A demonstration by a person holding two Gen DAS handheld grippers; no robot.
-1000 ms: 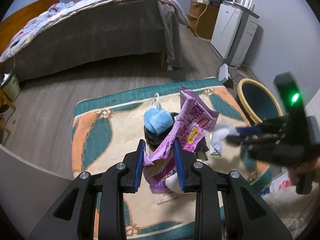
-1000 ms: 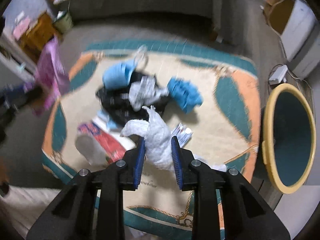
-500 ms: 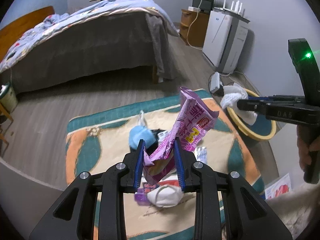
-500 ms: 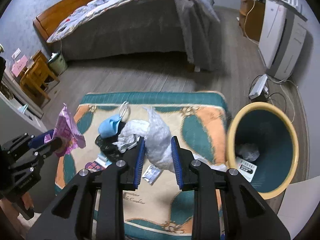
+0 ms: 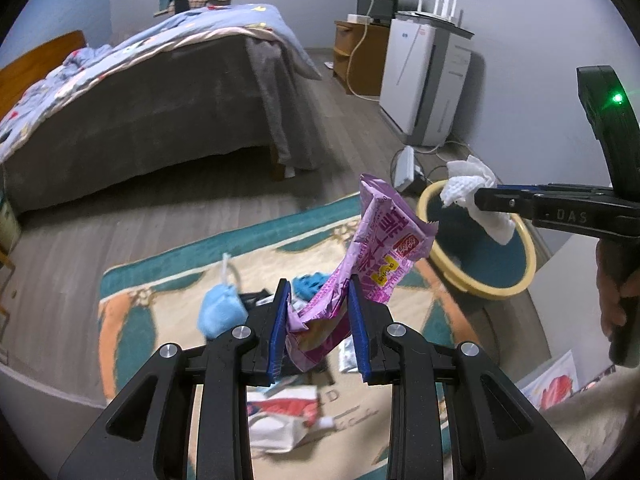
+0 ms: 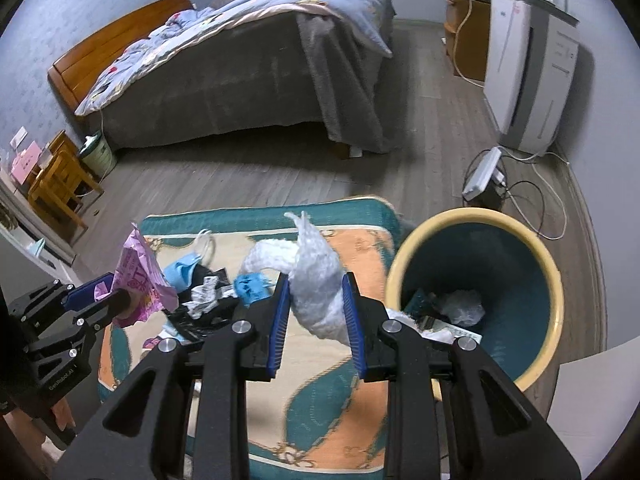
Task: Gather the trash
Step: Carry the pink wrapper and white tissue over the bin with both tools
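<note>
My left gripper [image 5: 318,312] is shut on a crumpled pink snack wrapper [image 5: 376,256], held up over the rug; the same wrapper [image 6: 138,276] shows at the left of the right wrist view. My right gripper [image 6: 314,308] is shut on a wad of white tissue [image 6: 316,276], which hangs over the near rim of the bin in the left wrist view, tissue [image 5: 476,200]. The yellow-rimmed, teal-lined bin [image 6: 548,264] stands on the floor just right of the rug and holds paper scraps. On the rug lies a heap of trash [image 6: 212,292]: blue masks, black and white scraps.
A patterned teal and orange rug [image 6: 328,384] covers the floor in front. A bed [image 6: 248,64] stands behind it. A white appliance [image 6: 528,64], a power strip with cables [image 6: 484,176] and a wooden cabinet [image 5: 360,56] line the right wall. A red-and-white carton [image 5: 288,420] lies near.
Both grippers rose and swung right with their loads. The right gripper carried the white tissue from above the trash heap to the bin's rim. The bin has come into fuller view.
</note>
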